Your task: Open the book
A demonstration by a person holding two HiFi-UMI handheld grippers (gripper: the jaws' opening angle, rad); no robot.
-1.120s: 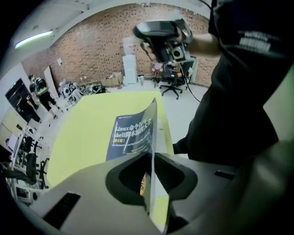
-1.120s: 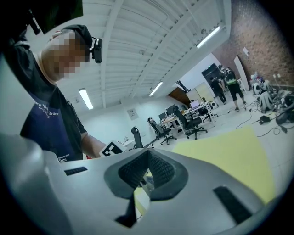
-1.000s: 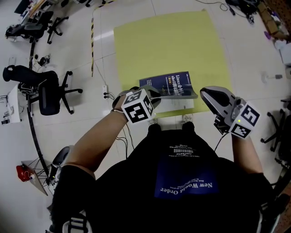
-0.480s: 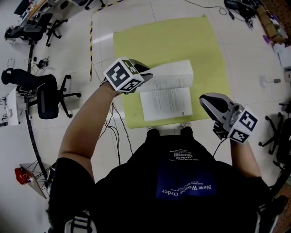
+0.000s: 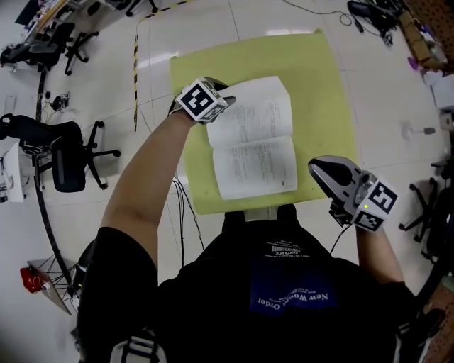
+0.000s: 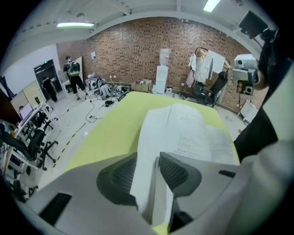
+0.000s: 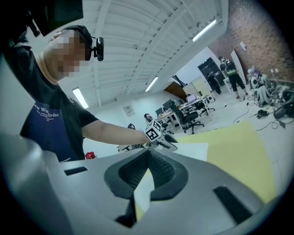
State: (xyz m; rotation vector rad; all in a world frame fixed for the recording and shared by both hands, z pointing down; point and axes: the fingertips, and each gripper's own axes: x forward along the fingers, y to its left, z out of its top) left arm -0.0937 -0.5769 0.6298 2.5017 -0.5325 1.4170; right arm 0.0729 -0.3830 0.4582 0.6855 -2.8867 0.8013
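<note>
The book [image 5: 252,145] lies open on the yellow mat [image 5: 312,78], two white printed pages facing up. My left gripper [image 5: 225,106] is at the far left corner of the book's far half. In the left gripper view a stack of pages [image 6: 193,133] runs between the jaws of the left gripper [image 6: 154,158]. The jaws have just been opening, and the pads stand loose about the stack. My right gripper [image 5: 314,168] hovers off the book's near right corner, shut and empty. In its own view the tips of the right gripper [image 7: 147,152] meet, with the book's white page [image 7: 190,149] and the left gripper [image 7: 161,137] beyond them.
Office chairs [image 5: 67,152] stand on the white floor to the left. A striped tape line [image 5: 135,71] and cables [image 5: 177,198] run past the mat's left edge. More gear sits at the far right [image 5: 376,10]. A brick wall [image 6: 138,50] and a person [image 6: 72,73] are far off.
A second ago the book lay closed, blue cover up, with the left gripper at its near left corner. The left gripper swung the cover and pages away from me, and the book now lies open.
</note>
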